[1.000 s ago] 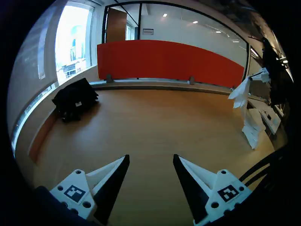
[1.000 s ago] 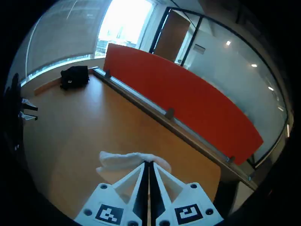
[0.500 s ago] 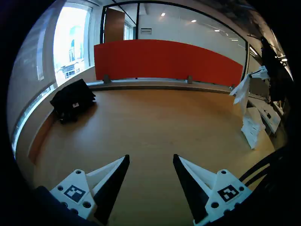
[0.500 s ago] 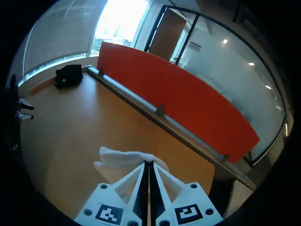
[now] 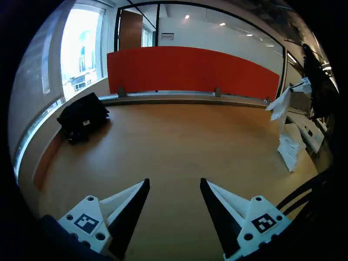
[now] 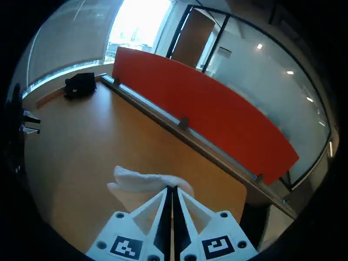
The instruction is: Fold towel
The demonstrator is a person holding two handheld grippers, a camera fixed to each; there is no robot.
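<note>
the right gripper (image 6: 172,189) is pinched tight on the white towel (image 6: 141,182), whose bunched edge runs crosswise past its tips. the left gripper view gives the towel's full drape: long axis hanging downward at the table's (image 5: 182,135) right side, lower end perhaps touching it. the left gripper (image 5: 174,182) gapes apart above the table.

Most of the towel (image 6: 145,182) drops out of sight behind the pressed-together fingers of the right gripper (image 6: 172,190). In the left gripper view it's squashed and fuzzy near the edge, and the bag (image 5: 82,115) tag's too tiny to make out.
</note>
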